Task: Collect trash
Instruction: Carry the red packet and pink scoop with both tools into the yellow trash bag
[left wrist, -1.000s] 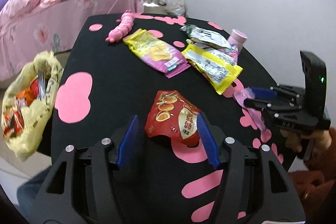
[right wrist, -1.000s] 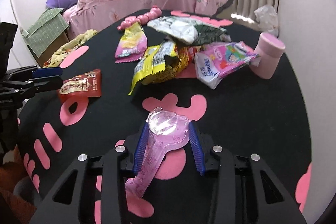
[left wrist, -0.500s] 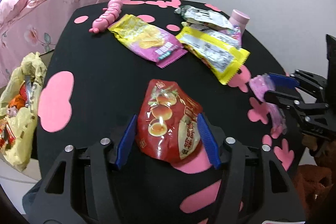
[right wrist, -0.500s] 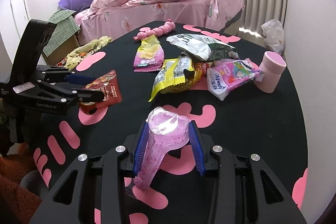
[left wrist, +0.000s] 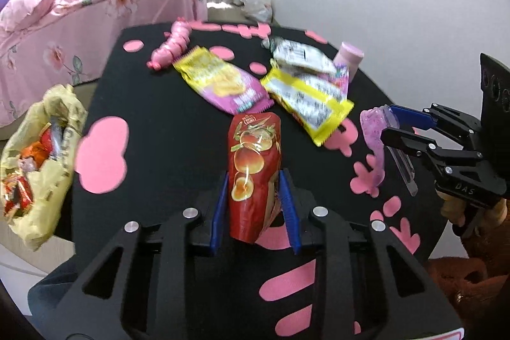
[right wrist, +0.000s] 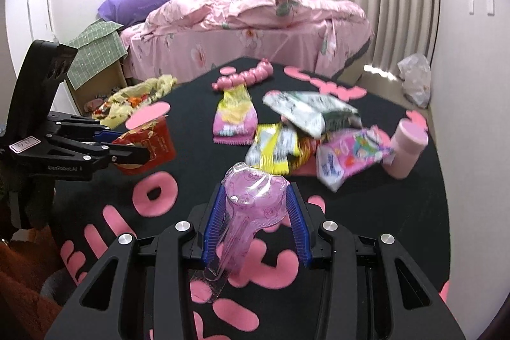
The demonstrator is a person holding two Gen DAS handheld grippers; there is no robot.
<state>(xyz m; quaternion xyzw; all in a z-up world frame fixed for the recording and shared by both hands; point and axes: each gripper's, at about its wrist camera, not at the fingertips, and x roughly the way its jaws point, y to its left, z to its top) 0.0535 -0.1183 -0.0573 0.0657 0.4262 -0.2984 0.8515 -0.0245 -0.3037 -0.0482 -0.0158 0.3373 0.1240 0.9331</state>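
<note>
My left gripper (left wrist: 253, 177) is closing its jaws on a red snack packet (left wrist: 255, 148). The blue pads squeeze the packet narrow and hold it tilted up off the black table (left wrist: 165, 123). From the right wrist view the same packet (right wrist: 159, 139) hangs in the left gripper (right wrist: 127, 145) at the left. My right gripper (right wrist: 255, 191) is shut on a clear pink blister pack (right wrist: 245, 212), whose tail hangs below the fingers. The left wrist view shows that pack (left wrist: 371, 129) raised at the table's right edge. A yellow trash bag (left wrist: 38, 155) with wrappers inside sits beside the table's left edge.
Several wrappers lie at the back of the table: a yellow-and-pink chip bag (left wrist: 220, 78), a yellow packet (left wrist: 309, 104), a white-and-green one (left wrist: 299, 53). A pink cup (left wrist: 349, 59) and a pink caterpillar toy (left wrist: 172, 47) stand near them. A pink bed (right wrist: 255, 21) lies beyond.
The left jaws have narrowed onto the red packet and raised it off the table. The right gripper has risen with the pink blister pack.
</note>
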